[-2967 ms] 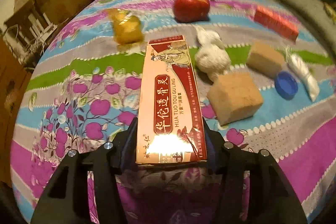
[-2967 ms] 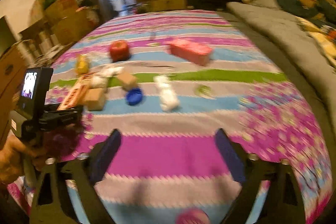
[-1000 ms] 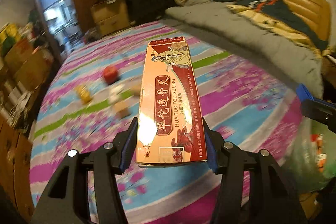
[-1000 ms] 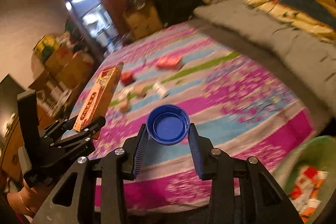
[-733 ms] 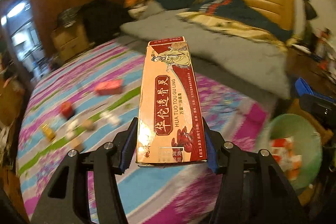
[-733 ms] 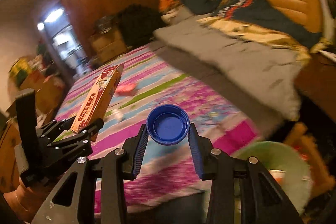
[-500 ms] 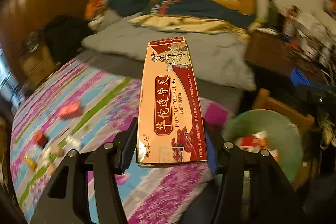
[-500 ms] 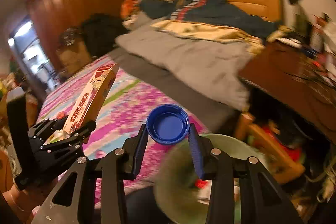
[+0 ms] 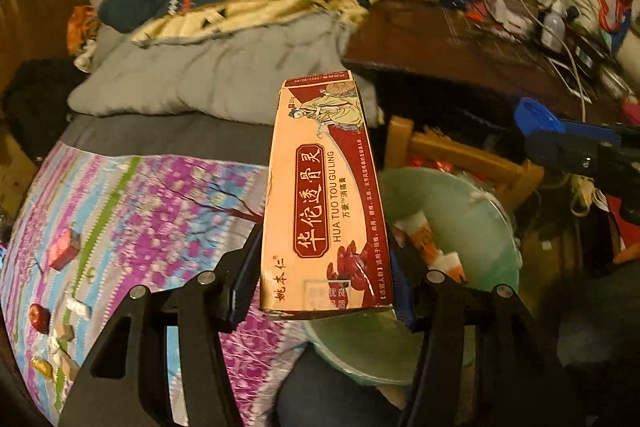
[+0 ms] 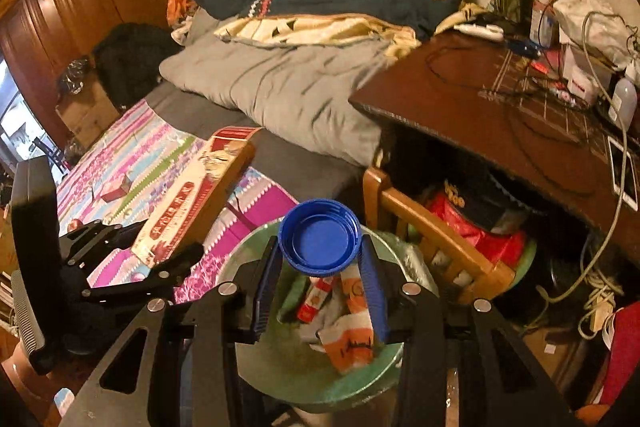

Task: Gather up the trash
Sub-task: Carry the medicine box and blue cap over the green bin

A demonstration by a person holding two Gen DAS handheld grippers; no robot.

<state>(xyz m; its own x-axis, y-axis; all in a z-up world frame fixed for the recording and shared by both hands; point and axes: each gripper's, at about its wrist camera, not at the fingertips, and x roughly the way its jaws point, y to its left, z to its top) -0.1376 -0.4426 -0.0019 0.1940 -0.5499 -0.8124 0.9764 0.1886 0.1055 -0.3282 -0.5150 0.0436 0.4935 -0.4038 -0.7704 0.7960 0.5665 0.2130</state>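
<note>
My left gripper [image 9: 322, 267] is shut on a long orange and red medicine box [image 9: 324, 195], held upright over the near left rim of a green bin [image 9: 472, 227]. In the right wrist view that same box [image 10: 188, 203] and the left gripper [image 10: 160, 267] show at the left. My right gripper [image 10: 320, 263] is shut on a blue bottle cap [image 10: 320, 237], directly above the bin [image 10: 260, 367], which holds orange and white wrappers [image 10: 352, 331]. In the left wrist view the cap [image 9: 534, 115] and right gripper [image 9: 580, 147] appear at the right.
The bed with its striped floral sheet [image 9: 120, 219] carries a red box [image 9: 62, 247], an apple [image 9: 39, 317] and small scraps. A wooden chair [image 10: 432, 235] and a cluttered dark desk [image 10: 480, 107] stand right of the bin. Grey quilt [image 10: 280, 83] behind.
Both grippers swung right from over the bed toward the bin, each keeping its load. The bin now lies under the right gripper and beside the left one.
</note>
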